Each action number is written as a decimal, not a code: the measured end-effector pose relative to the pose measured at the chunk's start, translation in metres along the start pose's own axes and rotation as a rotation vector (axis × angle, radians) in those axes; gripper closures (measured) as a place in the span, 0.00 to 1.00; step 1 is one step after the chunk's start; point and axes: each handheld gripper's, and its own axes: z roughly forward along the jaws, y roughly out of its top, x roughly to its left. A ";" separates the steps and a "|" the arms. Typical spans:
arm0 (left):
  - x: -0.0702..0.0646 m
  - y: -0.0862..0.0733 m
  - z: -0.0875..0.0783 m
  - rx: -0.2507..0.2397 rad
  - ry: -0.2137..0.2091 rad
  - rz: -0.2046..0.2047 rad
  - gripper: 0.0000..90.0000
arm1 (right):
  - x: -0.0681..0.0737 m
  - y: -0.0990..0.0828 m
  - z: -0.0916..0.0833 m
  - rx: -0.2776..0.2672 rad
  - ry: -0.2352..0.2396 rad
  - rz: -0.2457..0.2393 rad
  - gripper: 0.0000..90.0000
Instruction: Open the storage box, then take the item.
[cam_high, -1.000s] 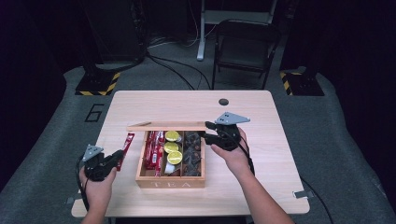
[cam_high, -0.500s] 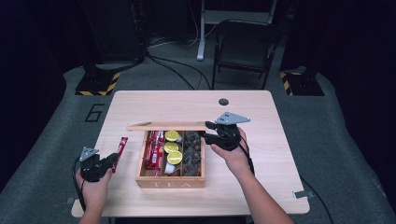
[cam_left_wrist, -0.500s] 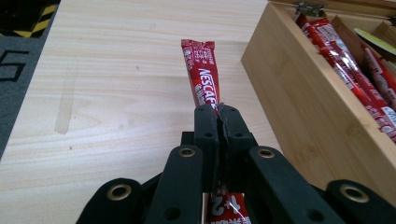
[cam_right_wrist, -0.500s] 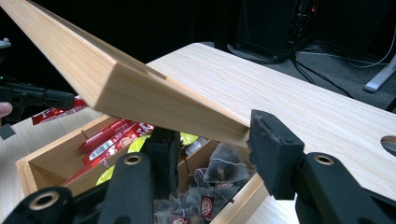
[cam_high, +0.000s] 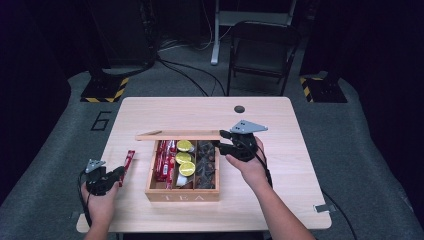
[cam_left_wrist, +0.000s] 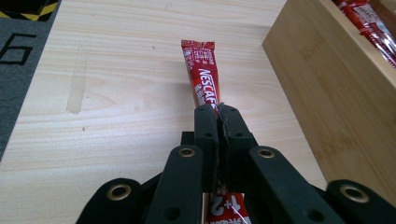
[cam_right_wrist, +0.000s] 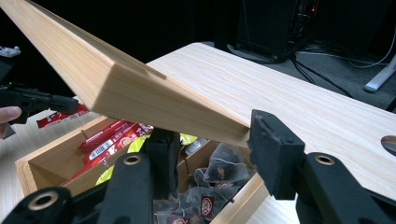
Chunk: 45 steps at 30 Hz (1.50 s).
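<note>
A wooden tea box (cam_high: 182, 196) stands mid-table. Its lid (cam_high: 177, 135) is tilted up, and my right gripper (cam_high: 226, 145) is shut on the lid's right end; in the right gripper view the jaws (cam_right_wrist: 210, 135) clamp the lid's (cam_right_wrist: 116, 79) edge. Inside lie red sachets (cam_high: 163, 160), yellow-green packets (cam_high: 184, 157) and dark tea bags (cam_high: 206, 165). Left of the box, my left gripper (cam_high: 120, 171) is shut on a red Nescafe sachet (cam_high: 129, 160). In the left gripper view the sachet (cam_left_wrist: 201, 74) sticks out past the pinched jaws (cam_left_wrist: 218, 112), low over the tabletop.
The box's outer wall (cam_left_wrist: 336, 88) stands close to the right of the held sachet. The table (cam_high: 300, 165) has a round hole (cam_high: 239, 108) near its far edge. A folding chair (cam_high: 262, 50) and floor cables lie beyond the table.
My left gripper has sunk a little toward the table and shifted slightly left, still holding the sachet. The right gripper and the lid have stayed put.
</note>
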 end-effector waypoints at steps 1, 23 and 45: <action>0.000 0.000 0.000 0.006 0.000 -0.001 0.97 | -0.001 0.000 0.000 -0.001 0.001 -0.007 0.60; 0.003 -0.008 0.012 0.069 0.027 0.001 0.96 | 0.000 0.000 0.000 -0.001 -0.001 -0.001 0.59; -0.015 0.002 0.004 -0.003 -0.012 0.001 0.63 | 0.002 -0.003 -0.001 0.004 -0.005 -0.002 0.59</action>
